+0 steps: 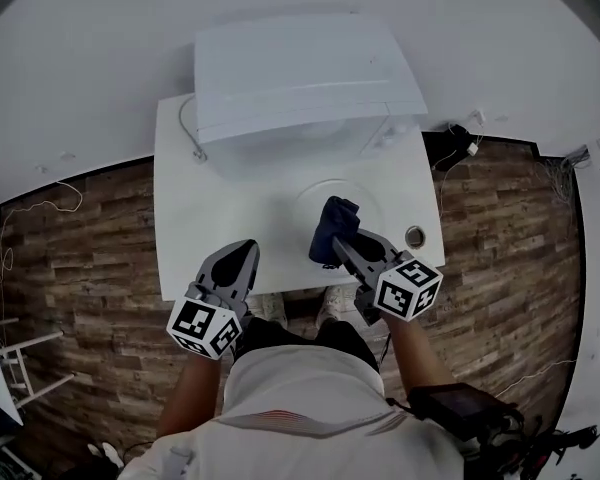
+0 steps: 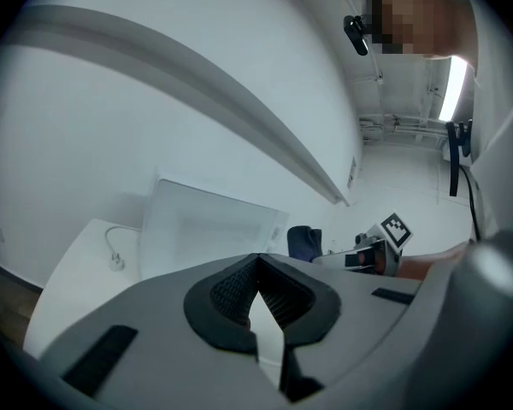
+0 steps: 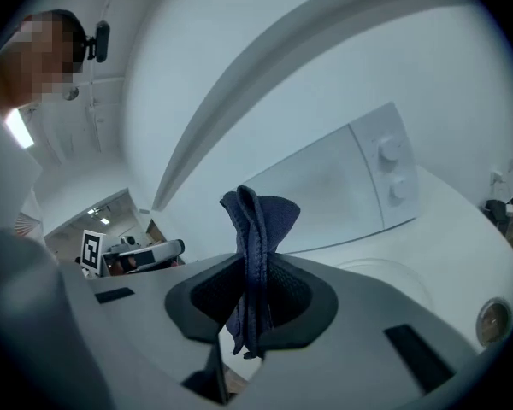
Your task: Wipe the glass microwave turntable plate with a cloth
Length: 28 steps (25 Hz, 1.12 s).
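A dark blue cloth (image 1: 333,226) is pinched in my right gripper (image 1: 340,242), bunched upright between the jaws (image 3: 255,254). It hangs over the near edge of the clear glass turntable plate (image 1: 310,200), which lies flat on the white table in front of the microwave. The plate's rim (image 3: 402,272) shows faintly beyond the right jaws. My left gripper (image 1: 242,255) is shut with nothing in it, held near the table's front edge left of the plate. From the left gripper view the jaws (image 2: 256,267) meet at their tips, and the cloth (image 2: 303,243) shows to the right.
A white microwave (image 1: 300,83) stands at the back of the white table (image 1: 195,218), its cord (image 1: 188,128) at the left. A small round metal piece (image 1: 414,236) lies near the table's right edge. Wood floor surrounds the table.
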Each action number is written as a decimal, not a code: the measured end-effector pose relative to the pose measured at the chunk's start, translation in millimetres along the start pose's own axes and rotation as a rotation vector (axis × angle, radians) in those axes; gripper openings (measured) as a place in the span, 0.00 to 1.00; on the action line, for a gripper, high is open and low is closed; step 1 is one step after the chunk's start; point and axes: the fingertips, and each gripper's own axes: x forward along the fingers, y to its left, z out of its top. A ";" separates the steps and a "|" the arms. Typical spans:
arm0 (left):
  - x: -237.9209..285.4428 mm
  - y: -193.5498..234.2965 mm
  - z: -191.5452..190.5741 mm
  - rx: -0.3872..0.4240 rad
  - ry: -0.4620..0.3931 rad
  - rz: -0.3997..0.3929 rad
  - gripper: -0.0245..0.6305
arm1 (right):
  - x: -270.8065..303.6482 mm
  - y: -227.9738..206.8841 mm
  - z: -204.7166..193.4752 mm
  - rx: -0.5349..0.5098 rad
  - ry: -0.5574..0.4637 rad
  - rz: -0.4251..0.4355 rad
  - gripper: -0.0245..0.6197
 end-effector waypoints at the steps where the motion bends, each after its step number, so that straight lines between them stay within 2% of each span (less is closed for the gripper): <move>1: -0.3 1.8 -3.7 -0.006 0.004 0.017 0.05 | 12.1 -4.2 -5.0 0.007 0.030 0.016 0.14; 5: 1.1 9.3 -21.2 -0.022 0.024 0.075 0.05 | 54.4 -16.3 -25.2 0.039 0.134 0.064 0.14; 10: 7.7 12.7 -39.2 -0.048 0.029 0.112 0.05 | 92.7 -31.3 -55.5 0.067 0.253 0.077 0.14; 17: 10.0 15.8 -57.8 -0.076 0.057 0.146 0.05 | 126.4 -74.3 -96.3 0.121 0.396 -0.002 0.14; 21: 13.4 16.4 -59.7 -0.079 0.064 0.155 0.05 | 125.9 -95.8 -99.9 0.143 0.436 -0.047 0.14; 28: 26.0 17.9 -58.0 -0.081 0.061 0.145 0.05 | 105.8 -127.0 -96.3 0.190 0.433 -0.094 0.14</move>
